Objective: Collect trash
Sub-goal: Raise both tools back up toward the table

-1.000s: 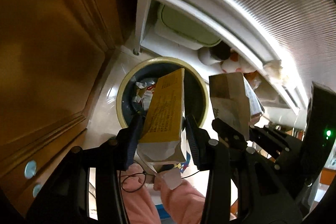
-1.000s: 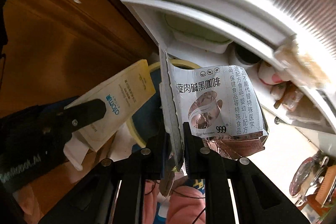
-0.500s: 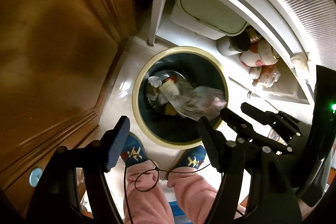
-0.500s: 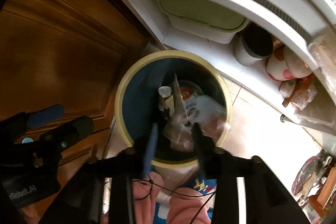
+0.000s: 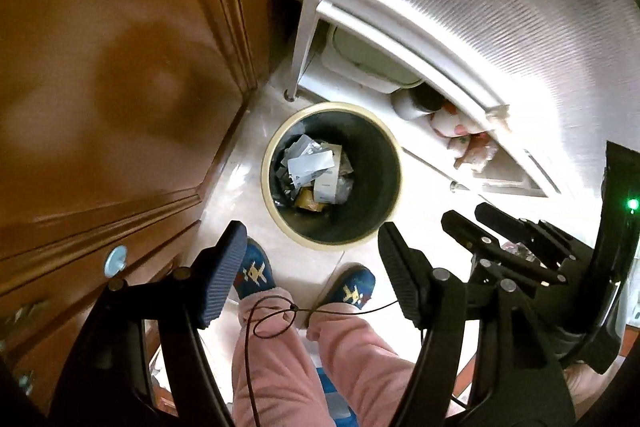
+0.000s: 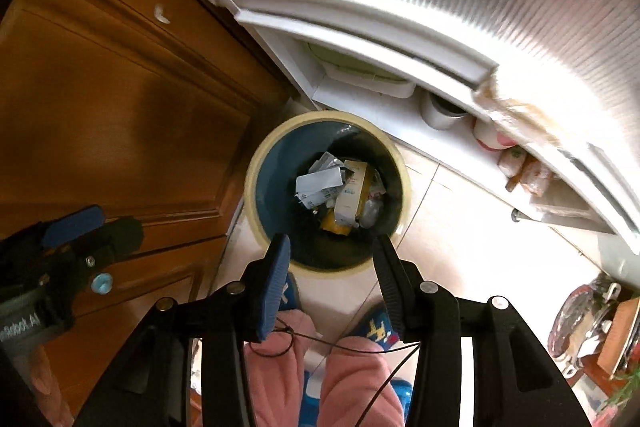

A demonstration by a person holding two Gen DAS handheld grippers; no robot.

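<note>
Right wrist view: white carton [image 6: 354,193] lay lengthwise, pointing away, in bin [image 6: 256,187]; left tongs [image 5: 310,259] and right tongs [image 6: 330,259] gaped empty

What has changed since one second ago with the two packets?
Both packets were let go and now lie in the bin. The left hand-held gripper and right hand-held gripper have just opened, empty, and appear higher above it. The bin stayed in place.
</note>
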